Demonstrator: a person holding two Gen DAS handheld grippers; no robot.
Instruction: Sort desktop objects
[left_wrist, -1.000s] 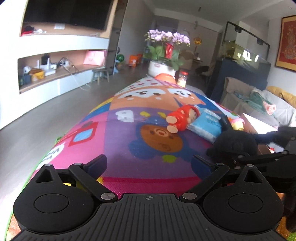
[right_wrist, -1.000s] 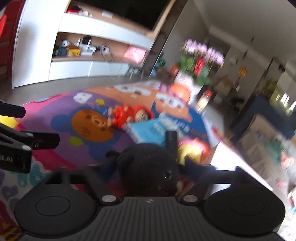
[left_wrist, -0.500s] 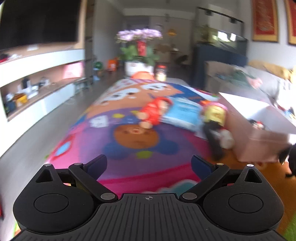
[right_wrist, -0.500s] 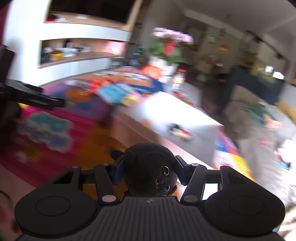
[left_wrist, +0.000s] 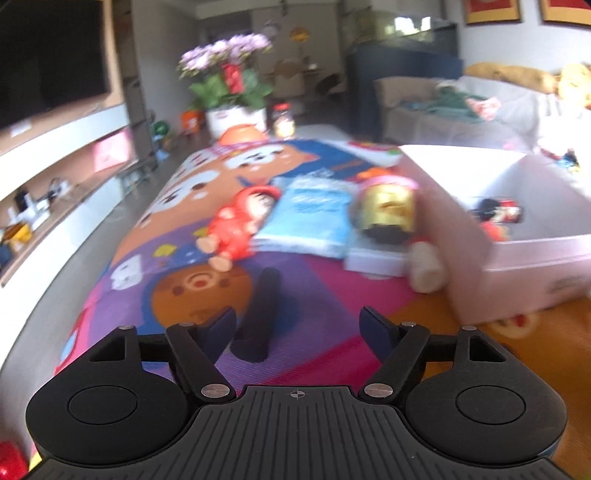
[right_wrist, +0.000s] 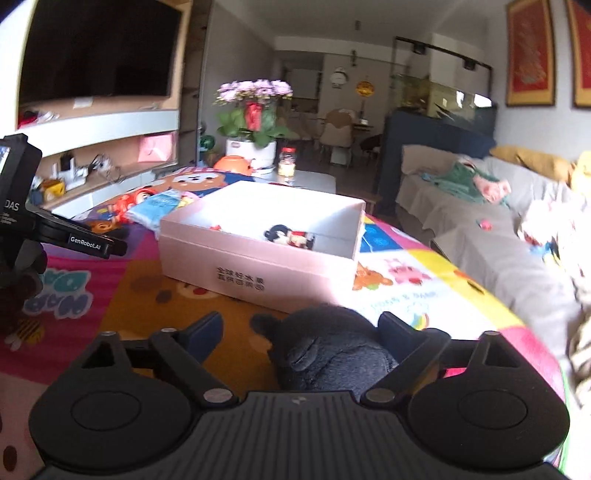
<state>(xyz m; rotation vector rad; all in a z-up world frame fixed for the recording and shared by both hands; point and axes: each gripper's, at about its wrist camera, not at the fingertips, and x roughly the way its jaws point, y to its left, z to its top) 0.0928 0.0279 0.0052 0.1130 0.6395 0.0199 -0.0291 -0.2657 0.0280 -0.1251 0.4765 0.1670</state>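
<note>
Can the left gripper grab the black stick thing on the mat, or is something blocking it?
Probably yes. The black stick lies on the mat just ahead of the left gripper, nearer its left jaw, with nothing on top or between. The closing jaws are empty; the red doll lies farther back.

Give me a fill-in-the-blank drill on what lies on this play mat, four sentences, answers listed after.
1. The black plush toy sits between the right gripper's opening jaws, in front of the ____ box.
2. The red doll lies beside a ____ packet.
3. The potted plant has ____ flowers.
4. The left gripper holds ____ as its jaws close.

Missing words: pink; blue; purple; nothing
</note>
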